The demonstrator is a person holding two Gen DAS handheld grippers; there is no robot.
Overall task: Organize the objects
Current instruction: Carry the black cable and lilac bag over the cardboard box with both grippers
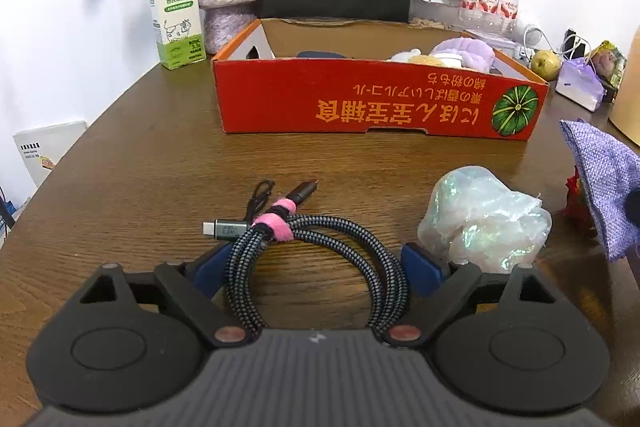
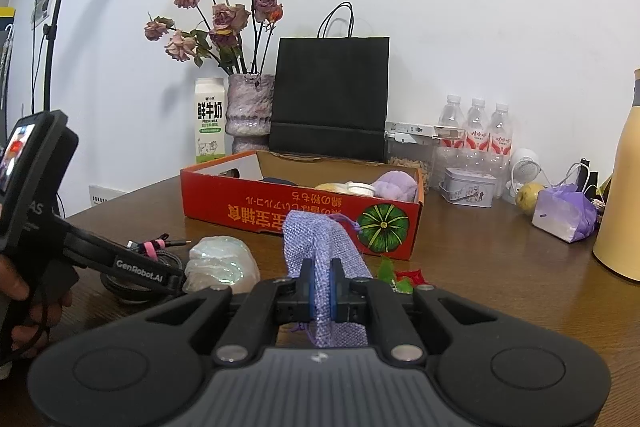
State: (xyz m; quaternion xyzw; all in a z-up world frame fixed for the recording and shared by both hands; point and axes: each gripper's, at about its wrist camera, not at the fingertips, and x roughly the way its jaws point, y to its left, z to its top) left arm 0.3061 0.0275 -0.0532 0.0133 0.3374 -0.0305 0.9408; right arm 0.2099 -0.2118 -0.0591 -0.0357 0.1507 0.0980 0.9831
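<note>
Cable [image 1: 316, 251], coiled and bound with pink straps, lies on the table [image 1: 140, 167] between the wide-apart fingers of the left claw [image 1: 320, 271], whose blue pads do not press it; a crumpled shiny wrapper [image 1: 484, 219] sits just beside the right-side pad. The right claw [image 2: 321, 291] is clamped on a purple woven pouch [image 2: 320, 239], held up in front of the red box [image 2: 280, 203]. The box holds a purple fluffy thing [image 2: 394, 185] and some pale things. Only the right wrist view shows the dried roses [image 2: 224, 15], the small tin [image 2: 468, 187] and the hand [image 2: 24, 303] holding the left claw.
</note>
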